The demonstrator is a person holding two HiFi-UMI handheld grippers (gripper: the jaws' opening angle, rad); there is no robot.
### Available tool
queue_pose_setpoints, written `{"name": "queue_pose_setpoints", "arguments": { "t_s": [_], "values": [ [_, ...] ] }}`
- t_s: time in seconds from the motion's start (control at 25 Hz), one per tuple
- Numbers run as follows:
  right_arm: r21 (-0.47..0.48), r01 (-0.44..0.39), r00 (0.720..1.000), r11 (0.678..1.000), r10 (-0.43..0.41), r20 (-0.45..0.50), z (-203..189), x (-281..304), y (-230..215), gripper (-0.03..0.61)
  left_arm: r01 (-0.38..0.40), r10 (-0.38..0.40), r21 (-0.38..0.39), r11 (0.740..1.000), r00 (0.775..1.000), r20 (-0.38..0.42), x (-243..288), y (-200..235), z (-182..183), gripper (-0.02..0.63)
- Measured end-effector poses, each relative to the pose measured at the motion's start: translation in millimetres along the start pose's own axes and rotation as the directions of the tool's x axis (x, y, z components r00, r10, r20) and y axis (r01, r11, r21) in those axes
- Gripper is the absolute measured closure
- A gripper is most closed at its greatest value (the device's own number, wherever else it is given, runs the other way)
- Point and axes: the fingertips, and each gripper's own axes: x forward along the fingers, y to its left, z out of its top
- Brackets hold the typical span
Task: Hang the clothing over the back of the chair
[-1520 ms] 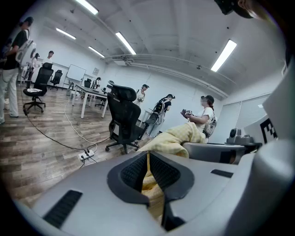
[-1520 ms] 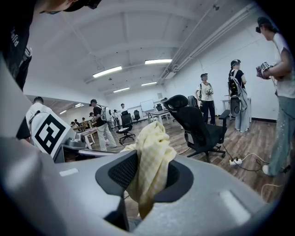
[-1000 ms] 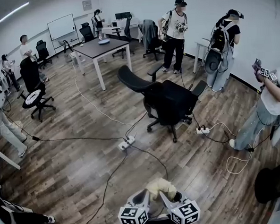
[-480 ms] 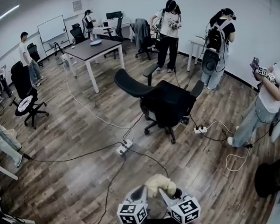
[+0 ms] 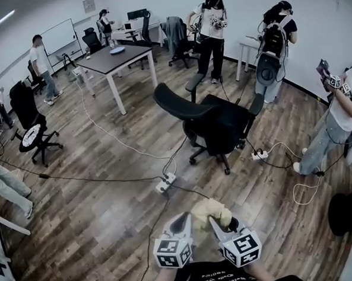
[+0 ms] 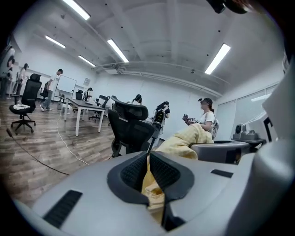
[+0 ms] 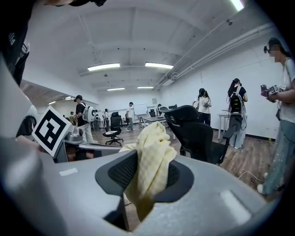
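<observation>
My left claw [image 6: 148, 159] is clamped on a thin fold of the yellow clothing [image 5: 211, 211] — the cloth comes out in a narrow strip between its jaws, so this grip is on an edge, not on a bunch. The clothing itself sits gathered between the two claws, low in the head view, carried in the air above the wooden floor [image 5: 97, 219]. My right claw [image 7: 150, 171] is closed on a thicker part of the same cloth, which stands up over its jaws. I judge that two grips are used so that the cloth can be spread wide and laid across a backrest. The black office chair [image 5: 217, 125] stands ahead, well apart from both claws, with its backrest tilted far back — nothing hangs on it yet.

As for writing, the cubes [image 5: 173, 254] carry only black-and-white square markers. The print on the dark shirt [image 5: 208, 277] at the bottom edge is too small to read, and I see no brand.
</observation>
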Motion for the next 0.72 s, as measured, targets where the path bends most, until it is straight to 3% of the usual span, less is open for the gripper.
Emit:
{"name": "queue_pose_setpoints", "arguments": {
  "t_s": [0.32,0.72],
  "values": [
    [0.002,0.026,0.997,1.000,-0.026,0.067,43,29,3,0.472,0.020,-0.022,0.072,0.997,0.999,0.027,8,36,48,0.588],
    [-0.036,-0.024,0.997,0.999,0.027,0.077,71,45,-10,0.471,0.026,-0.028,0.034,0.999,0.997,0.068,27,37,74,0.588]
  ]
}}
